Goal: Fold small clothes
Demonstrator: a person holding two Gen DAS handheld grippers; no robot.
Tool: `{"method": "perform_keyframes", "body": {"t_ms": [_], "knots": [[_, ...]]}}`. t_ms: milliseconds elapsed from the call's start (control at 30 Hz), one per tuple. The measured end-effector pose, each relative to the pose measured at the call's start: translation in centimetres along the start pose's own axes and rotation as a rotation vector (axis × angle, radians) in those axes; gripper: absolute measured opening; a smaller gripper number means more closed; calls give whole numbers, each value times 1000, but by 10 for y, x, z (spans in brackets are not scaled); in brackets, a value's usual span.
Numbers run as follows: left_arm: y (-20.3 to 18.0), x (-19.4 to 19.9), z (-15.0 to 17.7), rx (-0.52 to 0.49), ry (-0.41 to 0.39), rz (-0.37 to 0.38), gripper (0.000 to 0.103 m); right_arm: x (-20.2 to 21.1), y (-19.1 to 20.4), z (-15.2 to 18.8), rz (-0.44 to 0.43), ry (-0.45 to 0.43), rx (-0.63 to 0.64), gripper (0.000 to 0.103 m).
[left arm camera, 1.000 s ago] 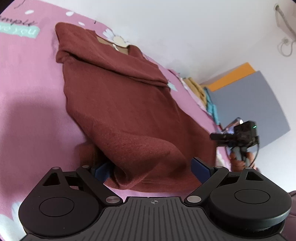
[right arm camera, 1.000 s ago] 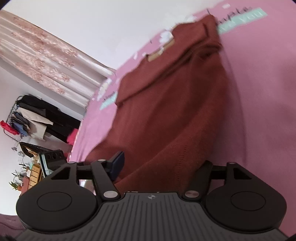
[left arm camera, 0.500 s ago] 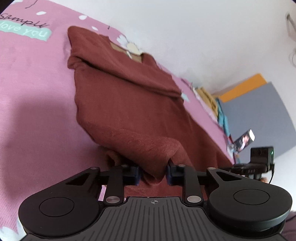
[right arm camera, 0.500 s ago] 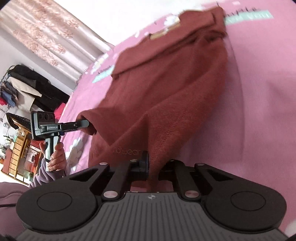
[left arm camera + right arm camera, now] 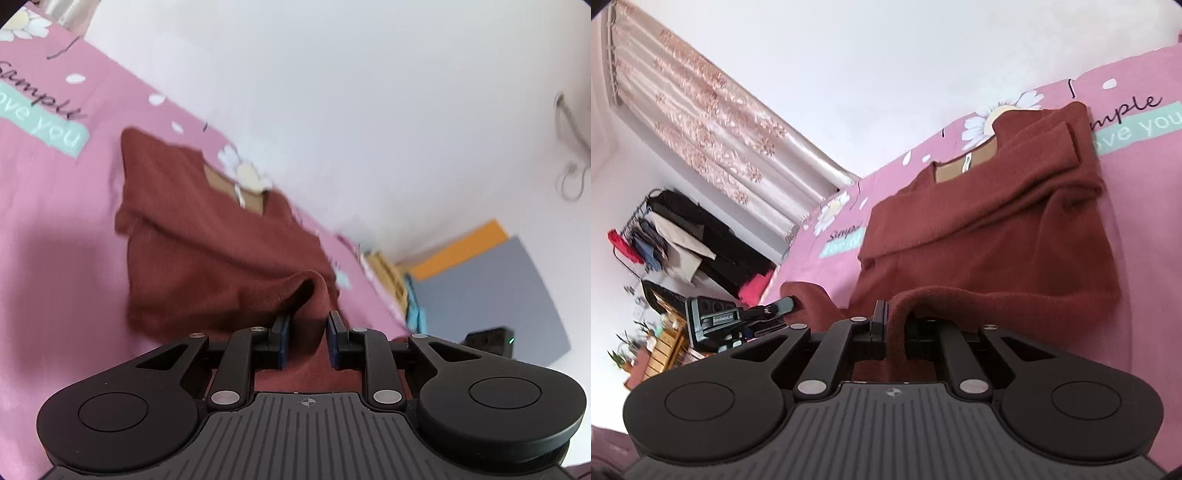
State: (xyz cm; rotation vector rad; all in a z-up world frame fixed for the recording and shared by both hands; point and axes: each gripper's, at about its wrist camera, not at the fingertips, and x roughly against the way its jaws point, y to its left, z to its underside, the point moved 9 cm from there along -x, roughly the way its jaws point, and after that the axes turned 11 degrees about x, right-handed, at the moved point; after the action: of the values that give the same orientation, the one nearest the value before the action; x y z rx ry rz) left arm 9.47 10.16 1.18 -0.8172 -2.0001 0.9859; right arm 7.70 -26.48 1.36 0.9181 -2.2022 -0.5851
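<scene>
A rust-red knit sweater (image 5: 207, 251) lies on a pink bedsheet (image 5: 48, 229), sleeves folded across its body, neck with a tan label at the far end. My left gripper (image 5: 308, 332) is shut on a bunch of the sweater's hem and holds it lifted. My right gripper (image 5: 895, 332) is shut on the other hem corner of the sweater (image 5: 997, 236), also raised. In the right wrist view the left gripper (image 5: 783, 305) shows at left, holding its corner of fabric. The lifted hem hangs over toward the neck end.
The pink sheet (image 5: 1137, 206) has daisy prints and a teal "love you" patch (image 5: 40, 129). A white wall runs behind the bed. A clothes rack (image 5: 665, 236) and curtain (image 5: 713, 107) stand at left. Folded clothes (image 5: 391, 280) lie at the bed's far right.
Both grippers closed on the sweater's hem, one at each corner, then lifted it and carried it up over the body toward the neck.
</scene>
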Motion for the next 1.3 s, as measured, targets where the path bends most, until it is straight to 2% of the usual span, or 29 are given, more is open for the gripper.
{"method": "perform_keyframes", "body": {"t_ms": [100, 300, 433, 567, 600, 633, 667, 700, 800, 867, 1000, 1167, 1300], "knots": [[0, -4, -15, -6, -17, -8, 72, -12, -6, -14, -2, 4, -3, 9], [5, -22, -52, -4, -28, -2, 71, -37, -26, -62, -3, -21, -25, 9], [11, -39, -81, -17, -29, -23, 71, -64, -54, -104, 5, -45, -106, 9], [21, -49, -109, -9, -61, -89, 75, -94, -101, -147, 61, -107, -226, 9], [24, -49, -115, -1, -76, -97, 76, -100, -118, -154, 85, -130, -277, 12], [28, -47, -121, 10, -88, -101, 82, -105, -136, -157, 111, -150, -353, 15], [31, -43, -124, 22, -100, -111, 86, -111, -154, -156, 135, -157, -426, 28], [35, -39, -126, 29, -114, -123, 92, -112, -166, -153, 149, -150, -452, 49], [42, -23, -123, 5, -149, -173, 103, -108, -158, -146, 127, -163, -382, 73], [46, -16, -117, -32, -152, -220, 103, -102, -148, -142, 119, -162, -326, 79], [51, -22, -106, -82, -102, -270, 103, -92, -129, -131, 174, -126, -207, 80], [55, -51, -97, -99, -30, -282, 103, -91, -99, -118, 190, -84, -85, 80], [61, -75, -99, -97, 12, -302, 103, -78, -96, -127, 273, -115, -15, 80]]}}
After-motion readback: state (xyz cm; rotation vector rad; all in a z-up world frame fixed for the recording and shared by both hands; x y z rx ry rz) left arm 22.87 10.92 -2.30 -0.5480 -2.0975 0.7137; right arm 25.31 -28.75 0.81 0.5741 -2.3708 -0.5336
